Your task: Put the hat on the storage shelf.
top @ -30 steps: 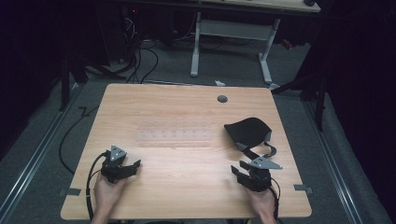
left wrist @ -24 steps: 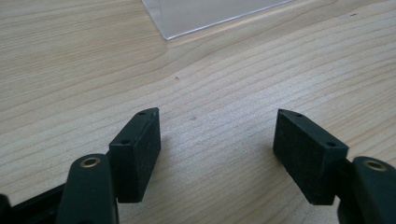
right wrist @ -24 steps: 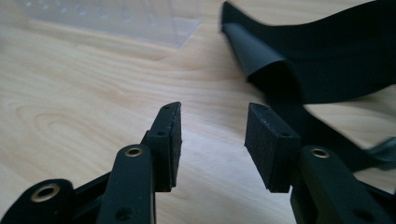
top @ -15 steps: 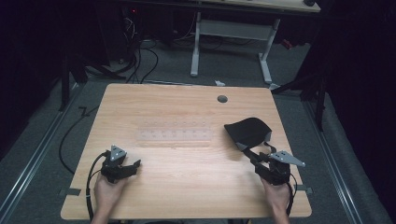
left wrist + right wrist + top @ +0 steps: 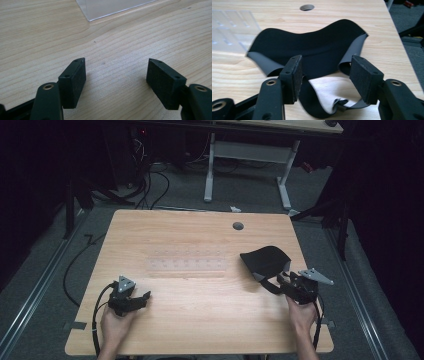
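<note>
Right gripper view shows a black fabric eye mask (image 5: 312,47) with a grey lining lying flat on the counter (image 5: 237,72), its strap looped toward the camera. The right hand-held gripper (image 5: 325,75) hangs open just over that strap, apparently lined up to pinch it. Well apart, the left hand-held gripper (image 5: 116,82) rests open and empty near a clear plastic sheet (image 5: 110,6).

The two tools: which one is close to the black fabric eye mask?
The right tool, at the table's right side, its jaws open over the black fabric eye mask strap. The left tool faces bare wood.
</note>
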A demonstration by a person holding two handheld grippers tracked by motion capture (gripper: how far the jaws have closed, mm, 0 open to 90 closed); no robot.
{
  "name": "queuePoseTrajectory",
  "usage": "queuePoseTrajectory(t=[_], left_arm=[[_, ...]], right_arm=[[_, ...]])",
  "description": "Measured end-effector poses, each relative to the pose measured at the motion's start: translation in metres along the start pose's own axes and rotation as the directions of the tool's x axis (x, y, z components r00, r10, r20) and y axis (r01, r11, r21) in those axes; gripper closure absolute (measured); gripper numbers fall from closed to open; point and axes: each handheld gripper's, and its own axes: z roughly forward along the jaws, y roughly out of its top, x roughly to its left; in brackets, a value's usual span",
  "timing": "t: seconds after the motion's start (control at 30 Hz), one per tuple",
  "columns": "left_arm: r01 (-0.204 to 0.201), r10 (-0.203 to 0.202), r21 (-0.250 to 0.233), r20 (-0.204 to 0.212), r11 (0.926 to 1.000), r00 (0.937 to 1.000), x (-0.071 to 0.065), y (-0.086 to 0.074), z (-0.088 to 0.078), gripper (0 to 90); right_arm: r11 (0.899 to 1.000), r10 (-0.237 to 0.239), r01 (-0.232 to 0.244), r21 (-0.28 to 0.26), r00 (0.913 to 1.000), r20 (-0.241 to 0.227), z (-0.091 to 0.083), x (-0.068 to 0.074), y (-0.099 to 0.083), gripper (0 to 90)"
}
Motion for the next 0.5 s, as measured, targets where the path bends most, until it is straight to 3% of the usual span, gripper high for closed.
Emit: queuePoseTrajectory(t=[0.5], left_arm=[[-0.001,0.001,0.001,0.0,1.0,1.0,0.0,0.0,0.0,32.3]], right_arm=[[0.997,0.081,-0.081,0.012,0.9966,0.018,0.02,-0.024,0.016,35.3]])
